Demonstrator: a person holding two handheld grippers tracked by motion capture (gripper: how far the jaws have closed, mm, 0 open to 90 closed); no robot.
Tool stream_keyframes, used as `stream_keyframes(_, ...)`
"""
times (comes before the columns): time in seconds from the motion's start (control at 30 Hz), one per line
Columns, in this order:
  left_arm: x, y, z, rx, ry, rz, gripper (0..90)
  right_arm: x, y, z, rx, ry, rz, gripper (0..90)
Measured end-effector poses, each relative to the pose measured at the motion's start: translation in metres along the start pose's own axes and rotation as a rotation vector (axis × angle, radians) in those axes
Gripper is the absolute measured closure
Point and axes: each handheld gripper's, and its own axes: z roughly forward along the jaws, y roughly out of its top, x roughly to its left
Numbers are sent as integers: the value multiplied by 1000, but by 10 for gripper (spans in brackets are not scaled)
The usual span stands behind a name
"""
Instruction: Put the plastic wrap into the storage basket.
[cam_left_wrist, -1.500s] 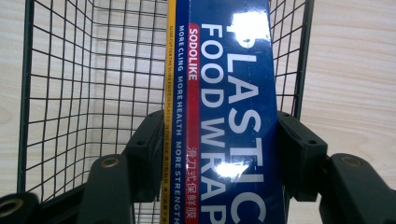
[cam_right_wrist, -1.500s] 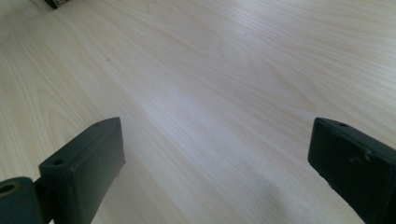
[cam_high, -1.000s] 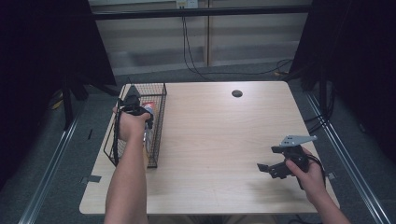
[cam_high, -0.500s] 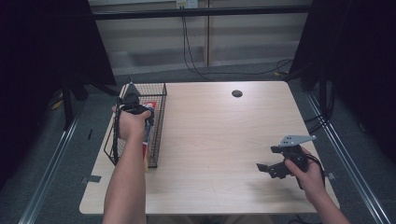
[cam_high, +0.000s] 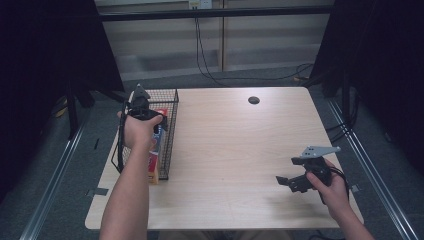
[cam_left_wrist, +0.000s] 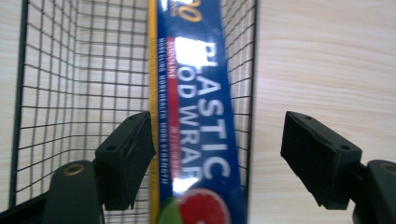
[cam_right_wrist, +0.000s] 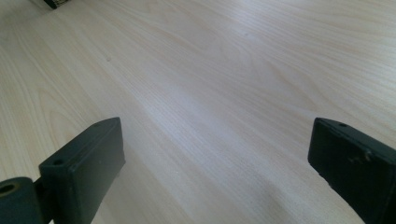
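A long blue plastic-wrap box (cam_left_wrist: 201, 93) lies inside a black wire basket (cam_left_wrist: 56, 93) at the table's left edge. In the high view the box (cam_high: 154, 167) pokes out at the basket's (cam_high: 170, 125) near end. My left gripper (cam_high: 145, 112) hangs over the basket and points down into it. Its jaws have just been opening. In the left gripper view the gripper (cam_left_wrist: 219, 154) straddles the box with a gap on the right side, and the pads do not press on it. My right gripper (cam_high: 290, 182) rests low over bare table at the front right, open (cam_right_wrist: 215, 158) and empty.
The light wooden table (cam_high: 240, 145) has a small dark round hole (cam_high: 253, 100) near its far edge. The basket's tall mesh walls flank my left gripper. Dark curtains stand on both sides, and cables run along the floor behind the table.
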Motion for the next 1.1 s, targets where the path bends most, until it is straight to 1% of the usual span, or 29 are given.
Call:
stream_keyframes(0.07, -5, 0, -5, -11, -8, 13, 245, 0, 0, 0, 1, 2, -2, 36)
stream_keyframes(0.13, -9, 1, -9, -14, -26, 31, 241, 0, 0, 1, 1, 3, -2, 36)
stream_keyframes(0.17, -12, 1, -12, -15, -33, 31, 234, 0, 0, 1, 1, 2, -2, 36)
stream_keyframes(0.2, -12, 1, -14, -17, -33, 51, 231, 0, 0, 1, 1, 3, -3, 36)
stream_keyframes(0.23, -15, 1, -15, -26, -36, 44, 230, 0, 0, 0, 2, 4, -2, 36)
stream_keyframes(0.27, -17, 1, -18, -27, -42, 56, 226, 0, 0, 0, 3, 5, -1, 36)
stream_keyframes(0.3, -19, 0, -19, -28, -46, 58, 219, 0, 0, 0, 2, 3, -1, 36)
stream_keyframes(0.33, -20, 0, -20, -28, -54, 68, 214, 0, 0, 0, 2, 4, -1, 36)
stream_keyframes(0.37, -23, -1, -21, -29, -61, 62, 214, 0, 0, 0, 1, 4, -2, 36)
stream_keyframes(0.4, -24, -1, -22, -27, -67, 69, 213, 1, 0, 0, 0, 4, -2, 36)
stream_keyframes(0.43, -24, -1, -23, -27, -74, 85, 211, 1, 0, 0, -1, 4, -2, 36)
stream_keyframes(0.47, -27, -2, -24, -27, -86, 75, 209, 1, 0, 0, -1, 5, -2, 36)
stream_keyframes(0.6, -32, -5, -27, -28, -101, 105, 199, 1, 1, 1, 1, 5, -3, 36)
stream_keyframes(0.63, -34, -6, -27, -32, -109, 102, 199, 1, 1, 1, 0, 7, -6, 36)
stream_keyframes(0.7, -36, -6, -28, -28, -117, 124, 197, 2, 1, 1, 2, 7, -6, 36)
stream_keyframes(0.73, -37, -7, -28, -28, -123, 119, 196, 2, 1, 1, 1, 5, -9, 36)
stream_keyframes(0.77, -39, -8, -28, -30, -127, 125, 196, 2, 1, 1, 1, 5, -8, 36)
stream_keyframes(0.8, -39, -8, -29, -27, -126, 142, 195, 2, 1, 1, 1, 4, -9, 36)
stream_keyframes(0.83, -41, -9, -30, -30, -130, 143, 195, 2, 1, 2, -1, 5, -10, 36)
stream_keyframes(0.9, -44, -11, -31, -32, -143, 148, 193, 2, 1, 2, 2, 6, -13, 36)
stream_keyframes(0.93, -46, -11, -32, -33, -148, 162, 192, 2, 1, 2, 3, 7, -12, 36)
stream_keyframes(1.03, -52, -14, -33, -36, -163, 172, 188, 3, 1, 2, 4, 7, -12, 36)
stream_keyframes(1.1, -56, -16, -33, -37, -176, 190, 187, 3, 1, 2, 5, 7, -13, 36)
